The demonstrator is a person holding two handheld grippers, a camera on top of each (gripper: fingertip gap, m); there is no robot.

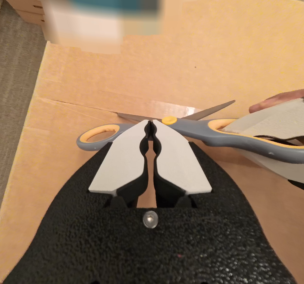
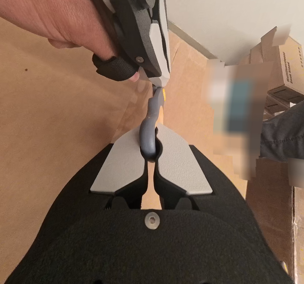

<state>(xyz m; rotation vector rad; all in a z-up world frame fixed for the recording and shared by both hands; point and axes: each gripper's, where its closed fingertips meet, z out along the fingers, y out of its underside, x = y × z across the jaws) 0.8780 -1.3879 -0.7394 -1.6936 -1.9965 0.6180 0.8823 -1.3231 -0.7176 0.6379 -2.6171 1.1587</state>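
left gripper (image 1: 150,122) pinching grey-and-yellow scissors (image 1: 169,121) near pivot | blades lying open on cardboard box (image 1: 98,78) by clear tape (image 1: 171,107) | right gripper (image 1: 269,128) reaching into far handle loop

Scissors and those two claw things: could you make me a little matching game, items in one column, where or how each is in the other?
Things:
1. left gripper
2. right gripper
3. scissors
4. cardboard box

States:
A. blades open, one tip at the box's taped seam
B. lying under everything, flaps shut
C. shut on the scissors near the yellow pivot
D. shut on the big handle loop

Pairs: 1-C, 2-D, 3-A, 4-B
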